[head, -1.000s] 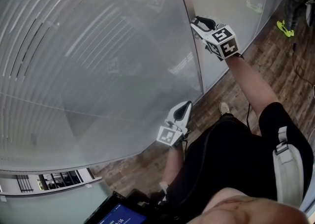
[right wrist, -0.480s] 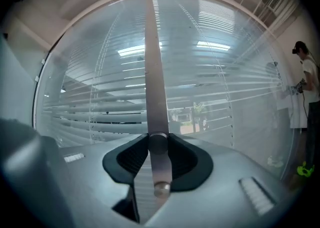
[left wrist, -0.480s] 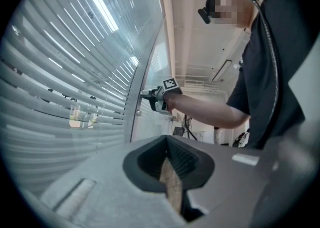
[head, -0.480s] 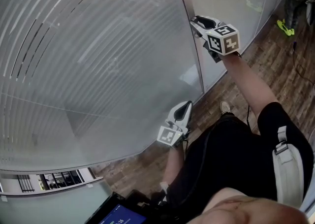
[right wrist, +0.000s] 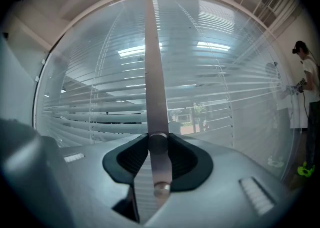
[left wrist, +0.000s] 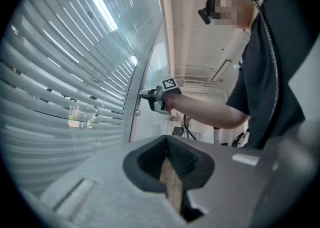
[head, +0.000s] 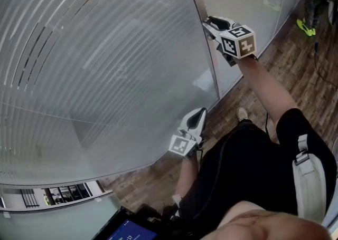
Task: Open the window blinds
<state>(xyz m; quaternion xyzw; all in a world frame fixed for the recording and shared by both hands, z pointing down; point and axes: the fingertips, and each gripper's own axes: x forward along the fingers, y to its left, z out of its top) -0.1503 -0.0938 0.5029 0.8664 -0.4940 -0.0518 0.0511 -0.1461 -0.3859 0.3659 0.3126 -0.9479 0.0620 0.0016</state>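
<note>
At the glass wall, the person stands close to the pane on the wooden floor, one gripper in each hand. The window blinds hang behind the glass and fill most of the head view. Their horizontal slats are let down over the whole pane and are tilted only partly, so thin bands of light and a bit of the outdoors show between them. A narrow metal strip runs upright along the right edge of that pane, with plain frosted glass on its far side.

The right gripper is raised to this strip at about shoulder height and points at it level, its marker cube turned up toward the head camera. From the right gripper view, its two dark pads are closed onto a small round knob that sits on the strip, one pad on each side of it. A second small metal stud shows on the strip just below the knob, clear of the pads.

The left gripper hangs lower, near the person's hip and just beside the bottom corner of the pane, touching nothing. Its jaws are drawn together, with only a sliver of brown showing between them, and it holds nothing. A second person stands far along the glass at the right.
</note>
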